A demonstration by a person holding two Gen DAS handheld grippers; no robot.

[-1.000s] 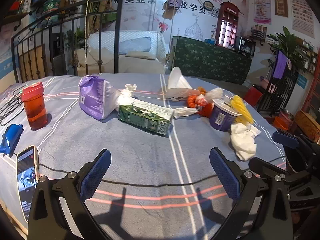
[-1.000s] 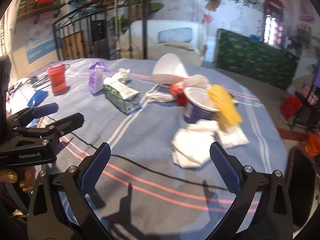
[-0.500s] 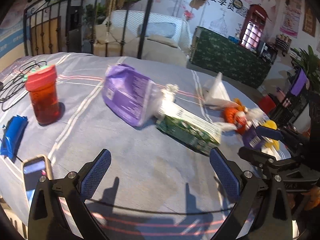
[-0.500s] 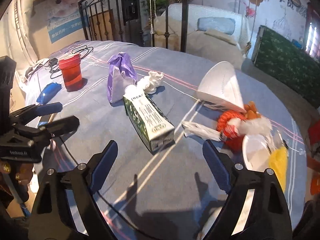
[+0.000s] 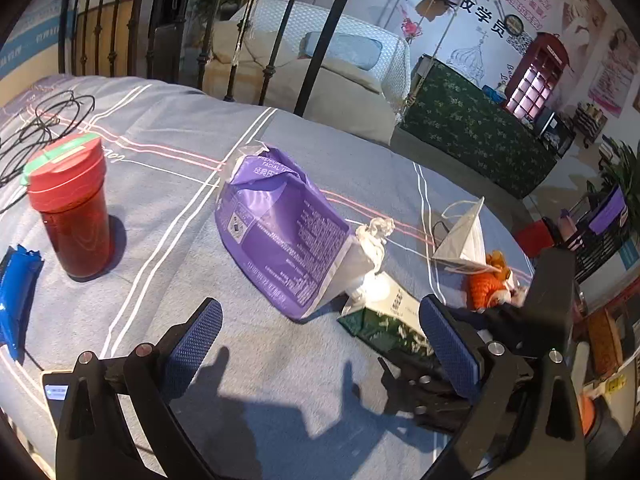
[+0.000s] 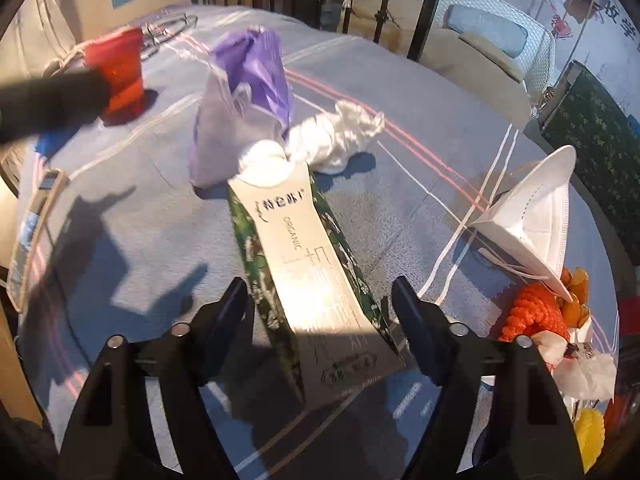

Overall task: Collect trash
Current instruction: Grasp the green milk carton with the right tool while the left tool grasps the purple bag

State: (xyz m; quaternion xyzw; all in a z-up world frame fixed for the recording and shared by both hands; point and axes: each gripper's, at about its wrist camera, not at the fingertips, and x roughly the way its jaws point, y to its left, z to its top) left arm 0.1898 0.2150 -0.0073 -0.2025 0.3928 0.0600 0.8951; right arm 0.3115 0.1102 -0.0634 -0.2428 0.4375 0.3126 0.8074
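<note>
Between your right tongs [image 6: 320,304] lies the green-and-white carton [image 6: 316,280] on the grey striped cloth [image 6: 152,232]; both pads stand just clear of its sides, having just been closing; behind the carton sit crumpled white tissue [image 6: 336,140] and a purple pack [image 6: 240,100]; your left tongs [image 5: 320,340] stand apart, empty, beside the carton.
</note>
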